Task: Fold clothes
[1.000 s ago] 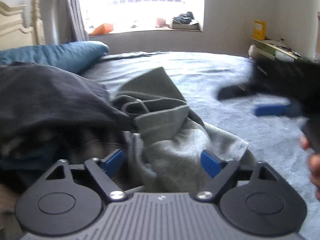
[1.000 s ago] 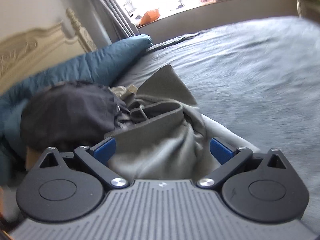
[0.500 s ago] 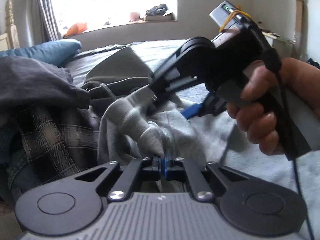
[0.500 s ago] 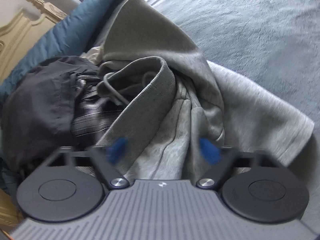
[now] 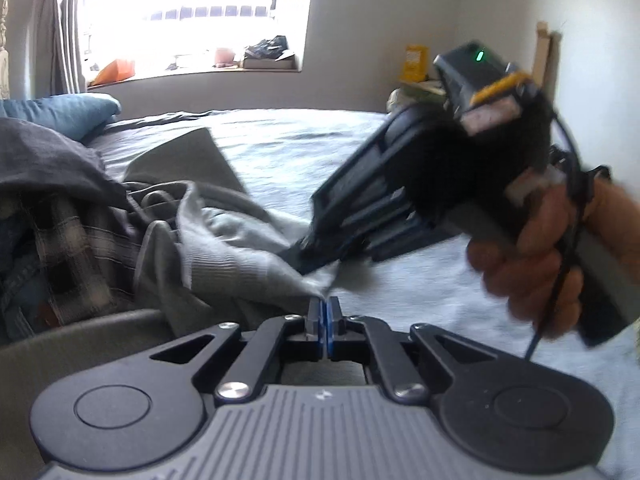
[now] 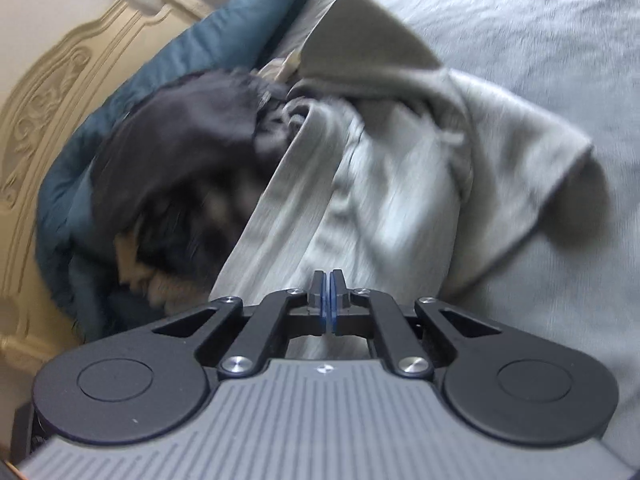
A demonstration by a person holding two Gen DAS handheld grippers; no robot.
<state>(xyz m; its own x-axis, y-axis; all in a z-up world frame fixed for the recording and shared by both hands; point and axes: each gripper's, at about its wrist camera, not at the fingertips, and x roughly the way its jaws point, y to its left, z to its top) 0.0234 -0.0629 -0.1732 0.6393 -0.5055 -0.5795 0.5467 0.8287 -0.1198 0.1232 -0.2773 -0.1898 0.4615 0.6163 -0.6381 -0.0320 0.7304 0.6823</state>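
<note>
Both grippers are pressed together on the same garment, a grey sweatshirt [image 5: 236, 240] that lies crumpled on the bed [image 5: 320, 140], near its headboard side, against a heap of other clothes. In the left wrist view the left gripper [image 5: 323, 312] pinches a pointed bit of the grey fabric right at its tips, and the cloth runs away from it up and to the left, toward the heap. The right gripper [image 5: 316, 248], held in a hand [image 5: 528, 264], comes in from the right of that view and points down to the left; its tips meet the sweatshirt just beyond the left gripper's pinch, so the two holds are close together along one edge. In the right wrist view the right gripper [image 6: 329, 292] has its blue pads closed, with a fold of the grey cloth [image 6: 400, 184] rising straight ahead from between them. The garment's long run appears to lead from both grippers toward the heap, so pulling it free would mean drawing it toward the open part of the bed. The heap holds a dark garment [image 6: 180, 148] and a plaid one [image 5: 76, 256], both touching the sweatshirt and resting against a blue pillow [image 6: 224, 44]. No containers are in view.
</note>
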